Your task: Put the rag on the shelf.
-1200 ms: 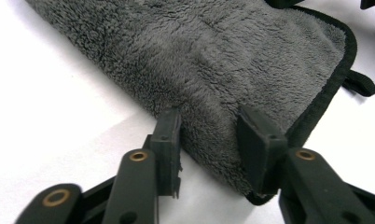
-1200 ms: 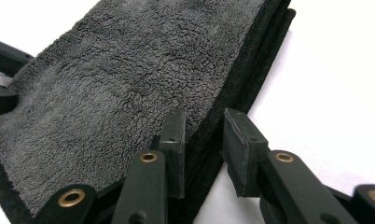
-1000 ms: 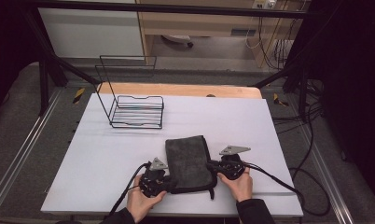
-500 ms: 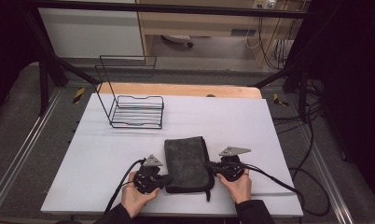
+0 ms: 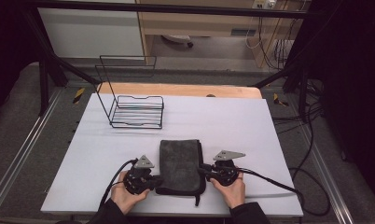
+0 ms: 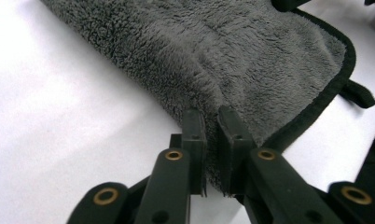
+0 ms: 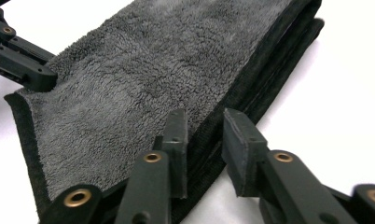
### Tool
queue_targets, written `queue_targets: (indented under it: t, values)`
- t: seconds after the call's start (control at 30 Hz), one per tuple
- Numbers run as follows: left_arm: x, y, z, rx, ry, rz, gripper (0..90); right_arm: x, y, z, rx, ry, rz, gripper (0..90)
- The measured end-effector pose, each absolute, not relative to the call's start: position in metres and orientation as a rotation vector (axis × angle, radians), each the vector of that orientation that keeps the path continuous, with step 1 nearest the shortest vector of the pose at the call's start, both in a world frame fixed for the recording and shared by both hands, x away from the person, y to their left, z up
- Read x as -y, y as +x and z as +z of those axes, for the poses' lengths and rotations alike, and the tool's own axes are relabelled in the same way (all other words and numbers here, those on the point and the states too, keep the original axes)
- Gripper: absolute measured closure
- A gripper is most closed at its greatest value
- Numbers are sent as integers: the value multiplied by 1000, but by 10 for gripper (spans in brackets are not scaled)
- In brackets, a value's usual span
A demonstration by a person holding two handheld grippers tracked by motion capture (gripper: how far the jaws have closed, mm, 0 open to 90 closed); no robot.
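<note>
A: Left gripper (image 5: 140, 178) – looks?
B: Black body, grey three-cornered plate on top, black cable off its 7 o'clock side. Dark sleeve at the wrist.

A: Right gripper (image 5: 223, 172)?
B: Same build: black, grey plate, black cable running off toward 4 o'clock. Dark sleeve too.

A: Fingers (image 6: 195, 140) close up, left gripper view?
B: Flat matte black bars w/ small screw holes, hinged on black links w/ brass-coloured rivets.

A: Right gripper view?
B: Fingers (image 7: 244, 140) thicker-looking, blocky black pads, same brass rivets on the links. Other gripper's black linkage at 10 o'clock, w/ a bit of red in it.
</note>
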State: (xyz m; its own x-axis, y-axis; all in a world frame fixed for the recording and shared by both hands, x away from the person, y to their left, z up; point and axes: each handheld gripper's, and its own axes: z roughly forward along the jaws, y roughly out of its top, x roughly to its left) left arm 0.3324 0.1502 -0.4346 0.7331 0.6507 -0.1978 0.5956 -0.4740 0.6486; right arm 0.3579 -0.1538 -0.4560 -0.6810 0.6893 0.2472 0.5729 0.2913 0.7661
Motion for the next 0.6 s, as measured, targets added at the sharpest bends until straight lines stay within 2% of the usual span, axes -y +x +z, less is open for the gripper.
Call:
queue_targets:
  t: [0.1, 0.37, 0.43, 0.47, 0.6]
  values:
    - [-152, 332, -434, -919, 2213, 119, 734, 156, 358, -453, -2396, 1171, 1355, 608]
    - [-164, 339, -422, -891, 2178, 184, 429, 164, 363, -445, -2399, 1128, 1348, 332]
    - [-166, 342, -421, -893, 2185, 199, 361, 164, 363, -445, -2400, 1125, 1342, 306]
    - [-169, 347, -420, -890, 2188, 196, 323, 166, 364, -445, -2398, 1121, 1345, 249]
    - [-171, 358, -415, -894, 2173, 196, 212, 171, 367, -445, -2402, 1139, 1364, 160]
